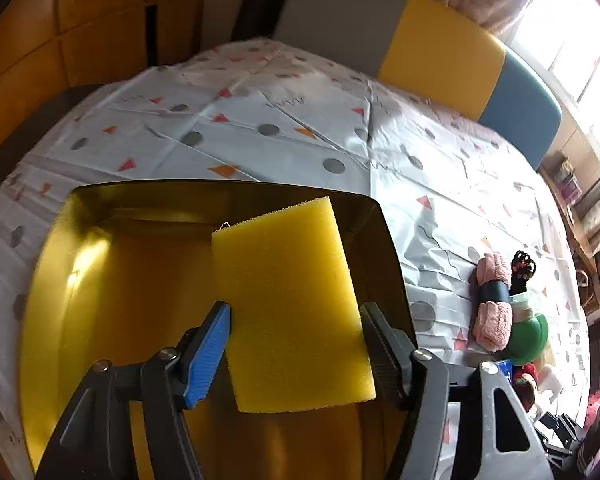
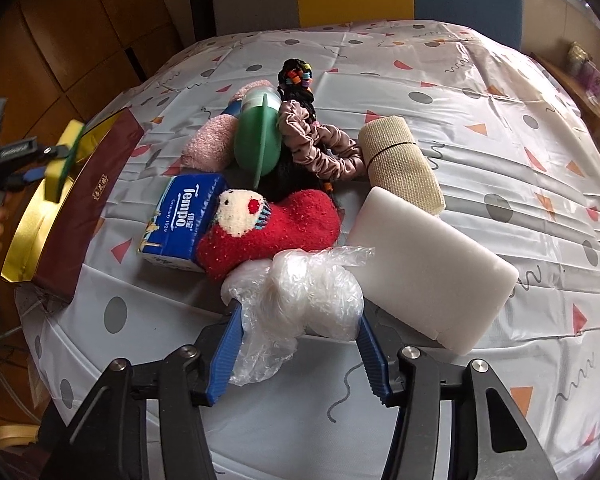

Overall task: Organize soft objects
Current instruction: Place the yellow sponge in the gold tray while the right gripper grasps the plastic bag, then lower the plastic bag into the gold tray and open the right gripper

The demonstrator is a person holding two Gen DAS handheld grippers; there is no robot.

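A yellow sponge (image 1: 288,304) with a green scouring side hangs between the pads of my left gripper (image 1: 294,312), over the gold-lined box (image 1: 112,288). The pads sit at its edges without squeezing it, and it is tilted, so the jaws read as open. The right wrist view shows the same sponge (image 2: 66,160) above the maroon-walled box (image 2: 80,208). My right gripper (image 2: 300,316) is shut on a crumpled clear plastic bag (image 2: 300,292) that rests on the tablecloth, with a pad pressing each side.
A pile lies beyond the bag: a blue tissue pack (image 2: 180,216), red sock (image 2: 268,228), white foam block (image 2: 428,268), beige bandage roll (image 2: 400,160), scrunchie (image 2: 320,148), green container (image 2: 256,140) and pink sock (image 2: 212,140). Chairs stand behind the table.
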